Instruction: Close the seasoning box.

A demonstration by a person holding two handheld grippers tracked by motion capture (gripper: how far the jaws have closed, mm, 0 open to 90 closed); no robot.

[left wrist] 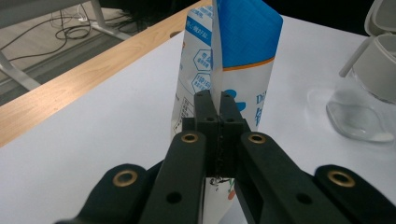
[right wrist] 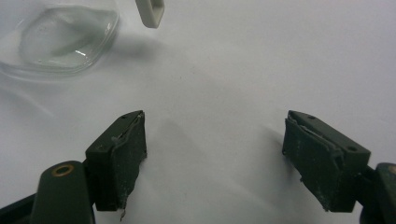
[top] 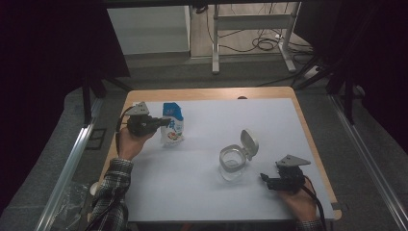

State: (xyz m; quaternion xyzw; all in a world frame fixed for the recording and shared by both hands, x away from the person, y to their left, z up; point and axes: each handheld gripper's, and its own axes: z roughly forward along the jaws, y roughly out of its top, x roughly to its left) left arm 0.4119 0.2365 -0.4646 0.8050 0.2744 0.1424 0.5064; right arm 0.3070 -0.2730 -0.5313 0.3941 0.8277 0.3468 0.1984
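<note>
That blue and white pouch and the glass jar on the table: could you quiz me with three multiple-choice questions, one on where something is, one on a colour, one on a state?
1. Where does the pouch stand, seen from the person's side?
A. On the left part of the table
B. Inside the jar
C. On the floor

2. What colour is the jar's lid?
A. Red
B. White
C. Black

3. How does the left gripper stand?
A. Wide open
B. Shut on the pouch's edge
C. Shut on the lid

Answers: 1 A, the high view shows it left of the jar, on the white table. 2 B, the flipped-up lid is white. 3 B, the left gripper view shows both jaws pinching the pouch's seam, while the right gripper is open.
</note>
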